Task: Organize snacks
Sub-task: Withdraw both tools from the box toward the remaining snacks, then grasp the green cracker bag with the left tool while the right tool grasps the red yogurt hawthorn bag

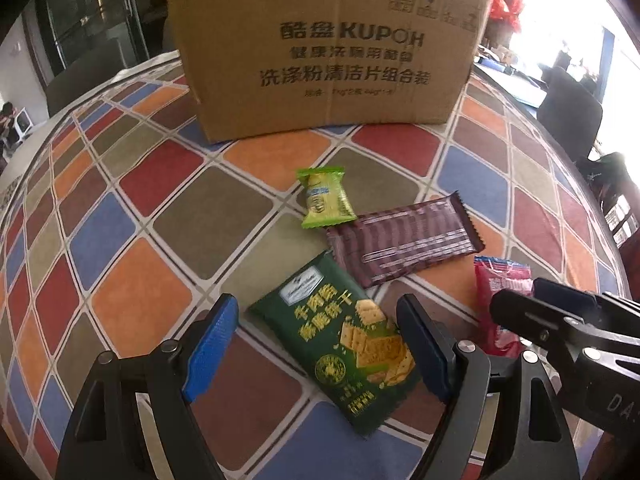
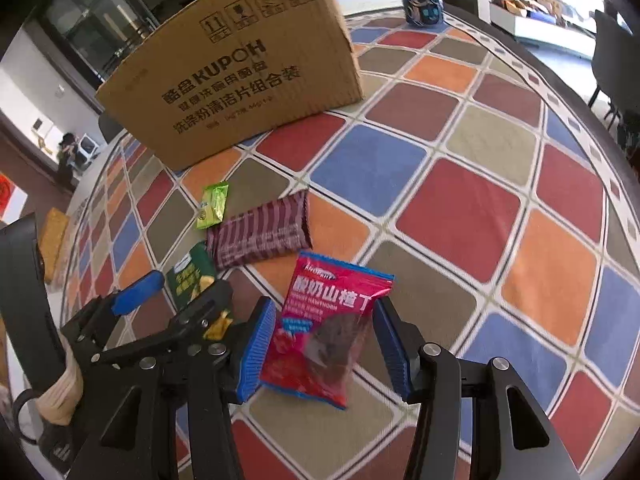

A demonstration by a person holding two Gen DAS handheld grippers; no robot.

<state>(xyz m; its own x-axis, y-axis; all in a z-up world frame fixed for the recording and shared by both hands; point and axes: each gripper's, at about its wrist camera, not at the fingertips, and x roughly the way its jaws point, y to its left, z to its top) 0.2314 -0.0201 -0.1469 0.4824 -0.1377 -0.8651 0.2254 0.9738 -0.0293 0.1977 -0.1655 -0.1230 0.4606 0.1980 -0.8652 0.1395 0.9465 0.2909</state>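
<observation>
1. Blue pads of the left gripper [image 1: 320, 350] sit nearest the lens, jaws wide, straddling the dark green cracker pack [image 1: 340, 354] – pads look clear of it, nothing held.
2. Right gripper [image 2: 324, 350] is narrower, with the red hawthorn bag [image 2: 324, 328] between its pads; edges close, but can't tell if they press yet.
3. Step in hand, I'd judge: approach for a two-handed pick, both packs flat on the bench [image 1: 152, 216].
4. Next move prob. needs each gripper lowered a bit, then closed on its pack w/o sliding it.
5. Brown wafer bar [image 1: 404, 240] and small green packet [image 1: 326, 198] lie just beyond – cardboard box [image 1: 328, 52] stands behind, likely the drop spot.
</observation>
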